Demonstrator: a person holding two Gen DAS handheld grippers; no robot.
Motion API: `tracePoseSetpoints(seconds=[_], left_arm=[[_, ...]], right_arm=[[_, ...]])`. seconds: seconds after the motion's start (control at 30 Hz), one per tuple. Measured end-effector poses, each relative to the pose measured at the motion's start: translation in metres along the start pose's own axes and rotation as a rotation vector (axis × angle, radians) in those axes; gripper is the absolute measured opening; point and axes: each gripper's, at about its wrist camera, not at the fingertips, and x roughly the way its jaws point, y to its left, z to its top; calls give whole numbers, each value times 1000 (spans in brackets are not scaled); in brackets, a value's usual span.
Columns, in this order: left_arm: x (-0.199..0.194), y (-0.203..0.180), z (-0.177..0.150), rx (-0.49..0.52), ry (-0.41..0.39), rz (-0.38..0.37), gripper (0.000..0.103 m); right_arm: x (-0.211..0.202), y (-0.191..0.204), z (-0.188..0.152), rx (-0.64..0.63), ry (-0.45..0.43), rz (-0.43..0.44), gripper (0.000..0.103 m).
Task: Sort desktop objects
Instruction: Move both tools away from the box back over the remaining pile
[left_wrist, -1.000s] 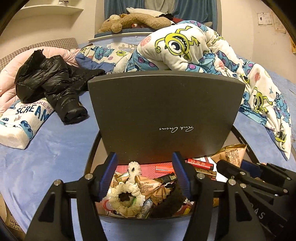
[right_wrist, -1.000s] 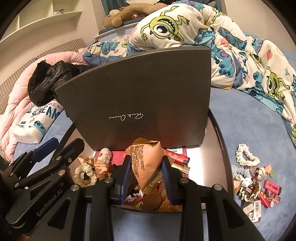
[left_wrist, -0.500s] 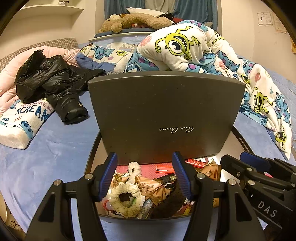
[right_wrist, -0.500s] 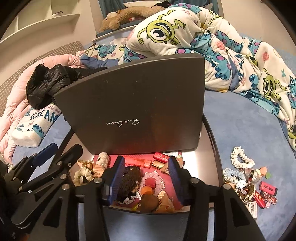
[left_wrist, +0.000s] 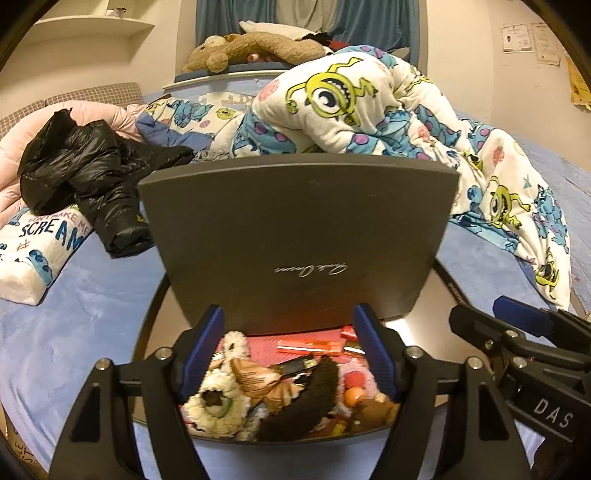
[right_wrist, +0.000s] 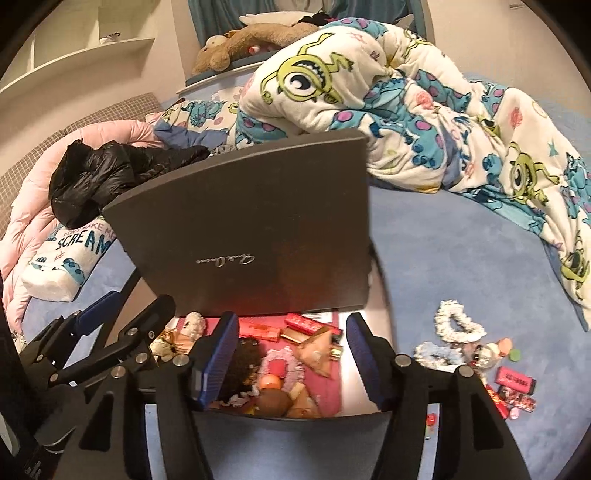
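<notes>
A dark grey box with its lid (left_wrist: 299, 236) standing open sits on the blue bed; the lid also shows in the right wrist view (right_wrist: 251, 236). Its pink-lined inside (right_wrist: 328, 384) holds several small things: a tan snack packet (right_wrist: 316, 350), a white fluffy scrunchie (left_wrist: 218, 402), a dark brown scrunchie (left_wrist: 306, 398), red cosmetic tubes (left_wrist: 308, 345). My left gripper (left_wrist: 288, 354) is open and empty over the box. My right gripper (right_wrist: 290, 358) is open and empty over the box; its fingers (left_wrist: 517, 315) show at the right of the left wrist view.
Loose things lie on the blue sheet right of the box: a white scrunchie (right_wrist: 456, 325), a blue scrunchie (right_wrist: 437, 352), red cosmetic boxes (right_wrist: 515, 380). A monster-print blanket (right_wrist: 406, 110), a black jacket (left_wrist: 85, 177) and a pillow (left_wrist: 37, 251) lie behind.
My right gripper opened and let the tan snack packet drop into the box, then shifted right. The left gripper has not moved.
</notes>
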Motion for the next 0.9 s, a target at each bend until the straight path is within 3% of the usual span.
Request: tracePoseSetpoints(seconds=[0.33,0.53,0.9], left_arm=[[-3,-63,0,89,4,-102,78],[-7,-98,5,87,21,-183,78],[-8,-171,-6,155,58,-316,81]], right_arm=[[-27,-63,2,34,-24,-102,64],[-39,-90,-4,42,-27,-150,64],[-75,-167,-17,152,-43,-260,64]])
